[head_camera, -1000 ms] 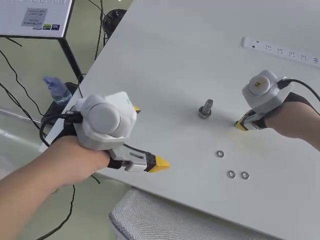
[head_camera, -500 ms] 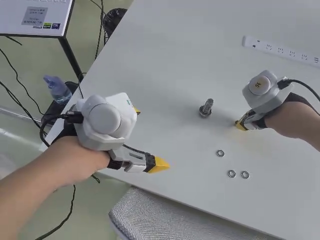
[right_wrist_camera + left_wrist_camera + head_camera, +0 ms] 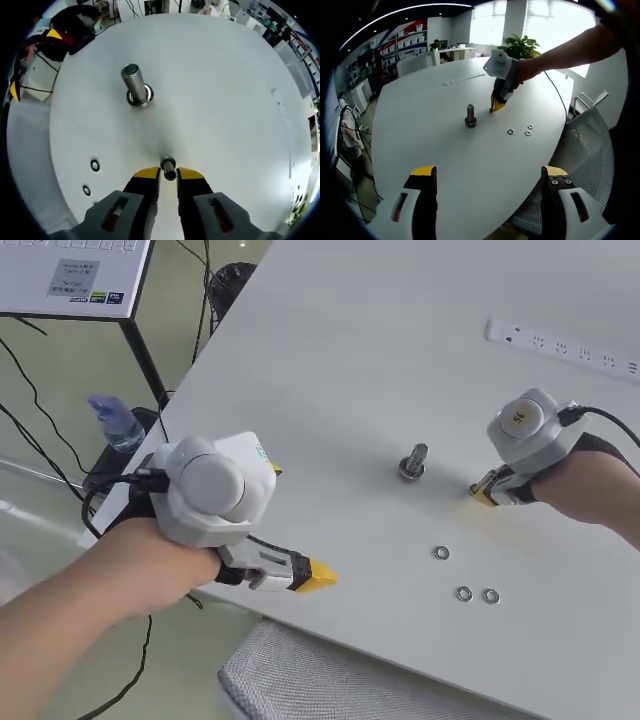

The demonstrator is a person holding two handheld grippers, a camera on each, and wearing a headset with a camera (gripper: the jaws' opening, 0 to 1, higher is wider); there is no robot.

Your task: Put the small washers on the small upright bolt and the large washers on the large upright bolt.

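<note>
You have bare tabletop [image 3: 330, 370] between your left gripper [image 3: 318, 576] and the large bolt [image 3: 413, 461], which stands alone. Your right gripper [image 3: 484, 491] crowds the small bolt [image 3: 168, 167] at its tips. Three washers [image 3: 464, 593] lie loose nearer you, with passing room around them.

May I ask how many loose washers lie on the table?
3: one washer nearest the large bolt, a pair side by side toward the near edge; the right gripper may hide more.

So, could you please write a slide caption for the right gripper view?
Right tongs grip the small upright bolt; large bolt and loose washers wait beyond.
</note>
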